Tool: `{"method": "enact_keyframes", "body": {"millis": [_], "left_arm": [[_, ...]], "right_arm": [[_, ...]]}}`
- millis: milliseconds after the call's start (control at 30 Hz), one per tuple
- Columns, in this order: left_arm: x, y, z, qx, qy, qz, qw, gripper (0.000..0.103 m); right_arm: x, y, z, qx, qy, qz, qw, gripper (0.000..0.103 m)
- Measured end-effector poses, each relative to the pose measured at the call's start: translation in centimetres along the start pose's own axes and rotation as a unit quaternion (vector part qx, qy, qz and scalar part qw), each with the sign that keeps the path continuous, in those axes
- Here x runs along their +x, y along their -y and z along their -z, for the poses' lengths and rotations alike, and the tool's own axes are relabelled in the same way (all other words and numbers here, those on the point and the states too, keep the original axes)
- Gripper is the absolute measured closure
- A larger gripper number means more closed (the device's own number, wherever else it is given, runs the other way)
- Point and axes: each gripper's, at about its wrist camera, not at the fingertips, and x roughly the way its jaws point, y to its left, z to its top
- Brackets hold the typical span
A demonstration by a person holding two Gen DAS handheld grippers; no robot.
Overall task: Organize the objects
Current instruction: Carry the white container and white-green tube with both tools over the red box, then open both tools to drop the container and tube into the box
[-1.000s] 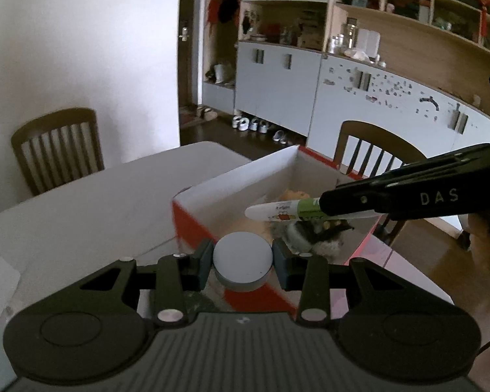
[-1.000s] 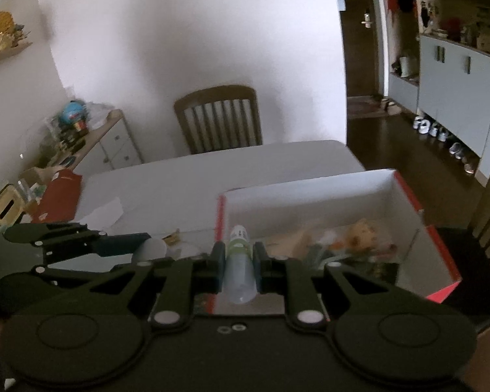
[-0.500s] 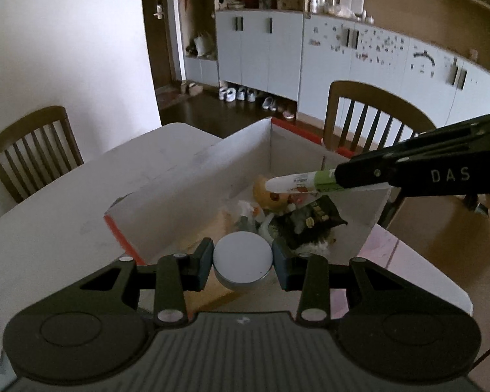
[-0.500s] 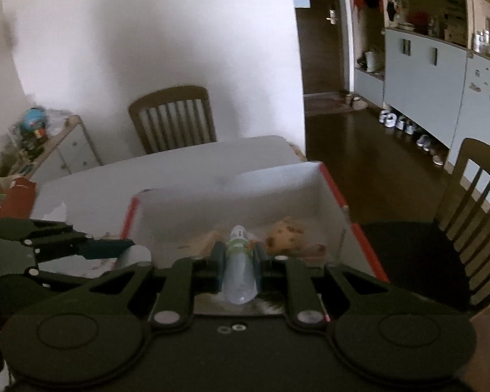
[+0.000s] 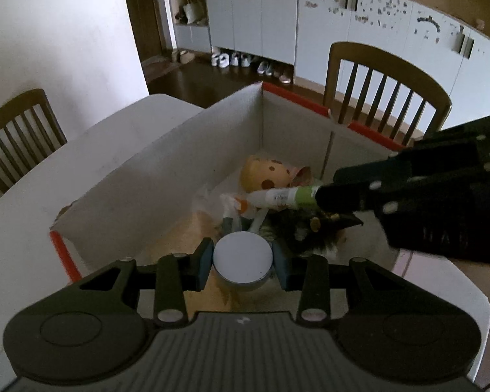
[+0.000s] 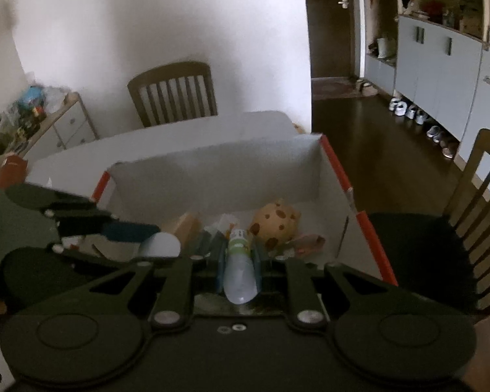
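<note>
A white cardboard box (image 5: 166,163) with red edges stands on the table; it also shows in the right wrist view (image 6: 212,166). My left gripper (image 5: 243,261) is shut on a round white-topped container (image 5: 243,256) above the box's near part. My right gripper (image 6: 239,261) is shut on a clear bottle with a green label (image 6: 240,271), held over the box; the bottle also shows in the left wrist view (image 5: 277,197). Inside lie a tan spotted plush toy (image 5: 266,178), a dark snack bag (image 5: 310,228) and other small items.
The white table (image 5: 32,228) carries the box. Wooden chairs stand at the far side (image 5: 385,91), at the left (image 5: 16,134) and behind the table (image 6: 173,91). White cabinets (image 5: 343,23) line the wall, with shoes on the floor (image 5: 245,62).
Both grippers have moved forward over the box and lower into it, each still holding its object. The bottle now hangs just above the items inside.
</note>
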Motion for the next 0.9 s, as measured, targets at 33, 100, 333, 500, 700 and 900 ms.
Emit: {"method": "enact_keyframes", "body": {"millis": [33,100,333,500,700,900], "left_arm": [[0.4,0.1,-0.2,0.003,-0.005,-0.002,1.0000,0.065],[1.0,0.4,-0.5,0.012,-0.016,-0.008,0.9998,0.065],[2.9,0.6,-1.5,0.031,-0.037,-0.016,0.9987,0.065],[3.9,0.5,-1.9,0.030,-0.048,-0.013,0.9983,0.065],[4.5,0.5,-1.9,0.034,-0.054,-0.008,0.9980,0.065],[4.3,0.3,-1.8,0.018,-0.054,0.000,0.9984,0.059]], "right_arm": [[0.3,0.2,0.1,-0.001,-0.003,0.000,1.000,0.086],[1.0,0.6,0.2,0.001,-0.012,0.004,1.000,0.086],[2.4,1.5,0.7,-0.002,-0.035,-0.001,0.999,0.086],[2.6,1.9,0.7,-0.013,-0.040,-0.007,0.999,0.086],[2.2,2.4,0.7,-0.018,-0.050,-0.018,0.998,0.086],[1.7,3.0,0.7,-0.017,-0.062,-0.029,0.998,0.081]]}}
